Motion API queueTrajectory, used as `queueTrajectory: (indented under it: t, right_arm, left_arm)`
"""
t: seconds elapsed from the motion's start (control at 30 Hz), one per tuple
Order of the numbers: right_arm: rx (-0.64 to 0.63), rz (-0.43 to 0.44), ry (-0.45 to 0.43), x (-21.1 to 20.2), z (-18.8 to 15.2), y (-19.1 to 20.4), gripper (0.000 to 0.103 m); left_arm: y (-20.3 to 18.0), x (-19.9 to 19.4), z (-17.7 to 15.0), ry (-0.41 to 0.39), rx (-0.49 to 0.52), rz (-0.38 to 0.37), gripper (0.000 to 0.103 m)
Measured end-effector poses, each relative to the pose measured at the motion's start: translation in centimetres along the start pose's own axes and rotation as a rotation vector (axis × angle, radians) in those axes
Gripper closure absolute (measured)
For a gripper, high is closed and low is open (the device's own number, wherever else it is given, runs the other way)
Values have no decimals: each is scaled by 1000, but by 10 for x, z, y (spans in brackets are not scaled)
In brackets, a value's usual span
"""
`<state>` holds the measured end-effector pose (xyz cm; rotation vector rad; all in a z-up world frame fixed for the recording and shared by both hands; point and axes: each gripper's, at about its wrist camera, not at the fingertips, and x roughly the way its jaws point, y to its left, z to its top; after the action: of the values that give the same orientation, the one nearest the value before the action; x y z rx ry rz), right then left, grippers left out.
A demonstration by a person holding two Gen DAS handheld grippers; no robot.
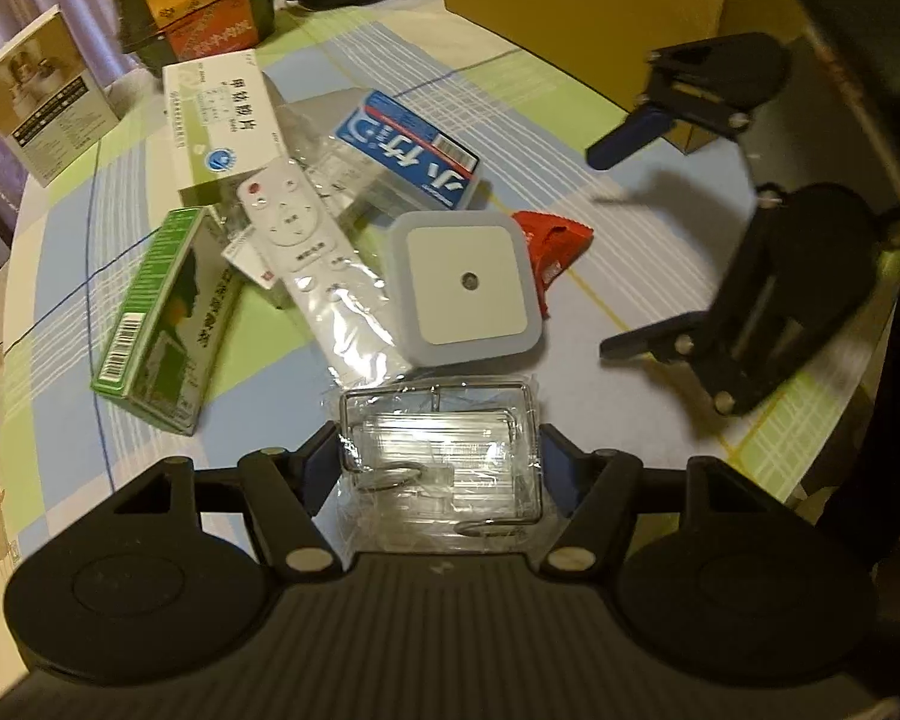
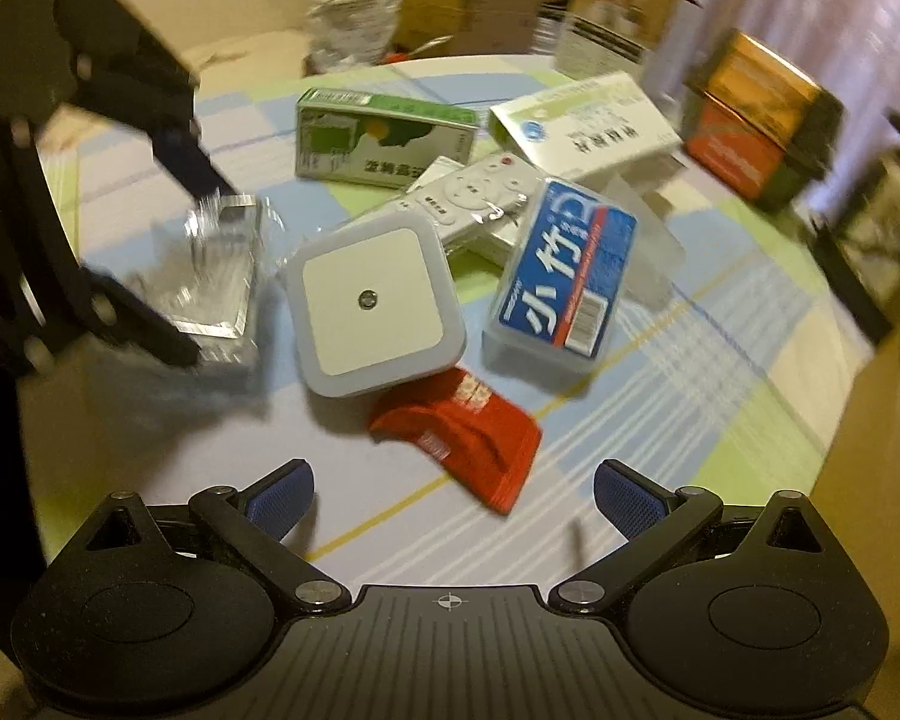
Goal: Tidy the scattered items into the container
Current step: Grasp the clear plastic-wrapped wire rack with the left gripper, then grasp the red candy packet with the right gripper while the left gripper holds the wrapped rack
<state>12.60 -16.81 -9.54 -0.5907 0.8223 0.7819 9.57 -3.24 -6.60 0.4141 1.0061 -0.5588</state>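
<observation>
The brown cardboard container (image 1: 576, 6) stands at the table's far edge, its opening cut off, so the drop point is unclear. On the round checked tablecloth (image 1: 570, 138) the scattered items lie heaped, and a careless reach could topple the pile. The left gripper (image 1: 438, 462) is clenched on the clear plastic-wrapped wire rack (image 1: 438, 456); slick film may slip. The right gripper (image 2: 450, 498) hangs released above the crumpled red packet (image 2: 468, 426), which is blurred.
</observation>
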Motion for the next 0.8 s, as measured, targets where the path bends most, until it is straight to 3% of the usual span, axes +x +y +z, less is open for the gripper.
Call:
queueTrajectory:
  t: [0.27, 0.4, 0.53, 0.6, 0.67, 0.8]
  right_arm:
    - [-102, 132, 1, 25, 14, -18, 1]
    - [-82, 200, 6, 30, 21, -24, 12]
    - [-46, 242, 27, 25, 23, -23, 36]
    - [-24, 238, 46, 18, 21, -20, 39]
    - [-5, 224, 62, 11, 15, -16, 48]
    - [68, 191, 93, -2, -2, -6, 49]
  left_arm:
    - [8, -4, -6, -16, -74, -17, 39]
    - [10, -3, -9, -15, -93, -22, 39]
    - [9, -4, -10, -17, -94, -23, 39]
    - [8, -5, -9, -21, -96, -24, 39]
    - [6, -7, -8, -29, -99, -26, 39]
    - [1, -11, -7, -42, -101, -28, 39]
